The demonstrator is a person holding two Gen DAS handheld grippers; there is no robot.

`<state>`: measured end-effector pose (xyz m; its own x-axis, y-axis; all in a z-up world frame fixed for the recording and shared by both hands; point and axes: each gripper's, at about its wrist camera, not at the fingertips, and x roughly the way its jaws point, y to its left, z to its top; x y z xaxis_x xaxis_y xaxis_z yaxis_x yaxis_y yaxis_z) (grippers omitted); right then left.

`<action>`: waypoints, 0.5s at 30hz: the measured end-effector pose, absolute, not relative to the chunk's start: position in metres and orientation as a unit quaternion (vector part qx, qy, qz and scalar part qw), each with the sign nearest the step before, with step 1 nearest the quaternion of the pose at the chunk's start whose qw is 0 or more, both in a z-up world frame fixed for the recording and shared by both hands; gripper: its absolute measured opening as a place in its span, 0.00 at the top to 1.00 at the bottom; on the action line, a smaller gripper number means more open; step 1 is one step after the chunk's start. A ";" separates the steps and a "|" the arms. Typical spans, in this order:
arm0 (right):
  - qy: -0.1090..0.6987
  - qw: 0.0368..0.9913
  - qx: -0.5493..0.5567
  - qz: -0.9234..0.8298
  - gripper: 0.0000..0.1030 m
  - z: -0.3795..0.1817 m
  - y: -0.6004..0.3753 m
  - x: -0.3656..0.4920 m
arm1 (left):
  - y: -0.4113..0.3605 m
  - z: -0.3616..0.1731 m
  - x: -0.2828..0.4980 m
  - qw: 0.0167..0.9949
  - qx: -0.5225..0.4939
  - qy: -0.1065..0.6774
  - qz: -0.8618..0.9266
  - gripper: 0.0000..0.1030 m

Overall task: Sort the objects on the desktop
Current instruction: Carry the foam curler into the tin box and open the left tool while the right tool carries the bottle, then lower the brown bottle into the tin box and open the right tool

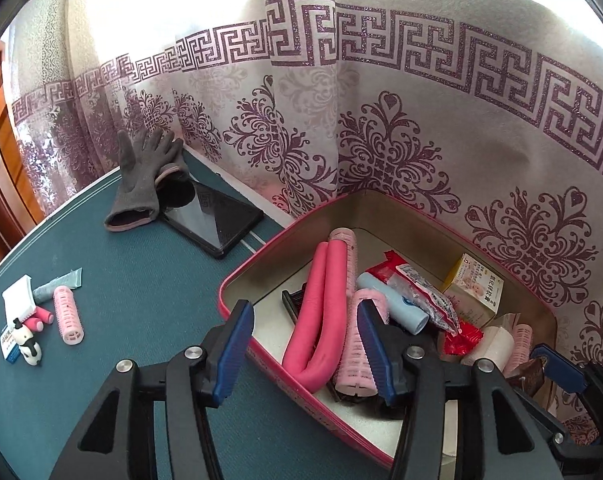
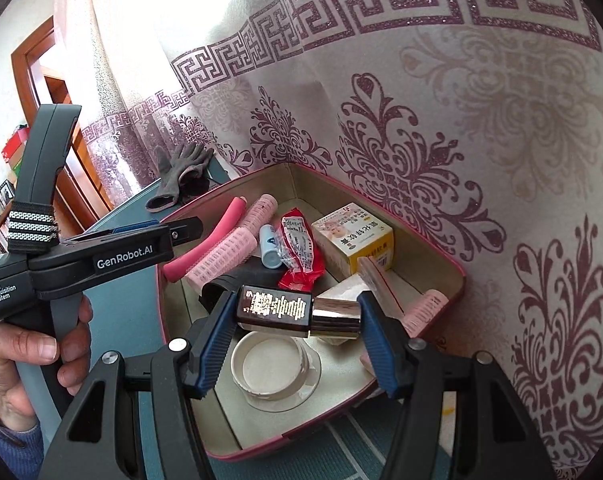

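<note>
Bottle (image 2: 297, 312) clamped in right view; left view perhaps glimpses.

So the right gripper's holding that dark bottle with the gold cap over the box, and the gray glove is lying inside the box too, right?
Not quite. The right gripper does hold the bottle over the box, but the glove lies outside it, on the table beside the tablet. The left wrist view shows this.

Brown-and-gold bottle (image 2: 297, 311) held level above the pink-rimmed box (image 2: 459, 280).
</note>
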<state>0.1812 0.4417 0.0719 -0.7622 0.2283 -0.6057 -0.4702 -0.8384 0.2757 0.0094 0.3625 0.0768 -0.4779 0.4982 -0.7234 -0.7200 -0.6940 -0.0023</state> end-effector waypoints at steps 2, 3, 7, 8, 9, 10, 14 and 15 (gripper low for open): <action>0.209 0.191 -0.288 0.915 0.37 0.072 0.441 0.180 | 0.357 0.077 0.011 0.358 -0.365 0.148 0.846 0.46; 0.208 0.191 -0.289 0.915 0.37 0.072 0.441 0.180 | 0.355 0.077 0.012 0.359 -0.367 0.146 0.846 0.46; 0.204 0.191 -0.291 0.915 0.37 0.072 0.441 0.177 | 0.346 0.078 0.018 0.359 -0.364 0.143 0.847 0.27; 0.204 0.191 -0.292 0.915 0.37 0.073 0.441 0.175 | 0.344 0.080 0.020 0.359 -0.359 0.143 0.849 0.25; 0.203 0.191 -0.293 0.915 0.37 0.073 0.441 0.174 | 0.342 0.081 0.022 0.359 -0.355 0.144 0.851 0.24; 0.202 0.191 -0.294 0.915 0.37 0.073 0.442 0.173 | 0.340 0.083 0.024 0.359 -0.351 0.146 0.852 0.24; 0.203 0.189 -0.296 0.914 0.37 0.076 0.444 0.166 | 0.333 0.086 0.028 0.353 -0.343 0.149 0.858 0.24; 0.202 0.189 -0.295 0.914 0.37 0.077 0.445 0.164 | 0.331 0.086 0.028 0.352 -0.343 0.148 0.858 0.24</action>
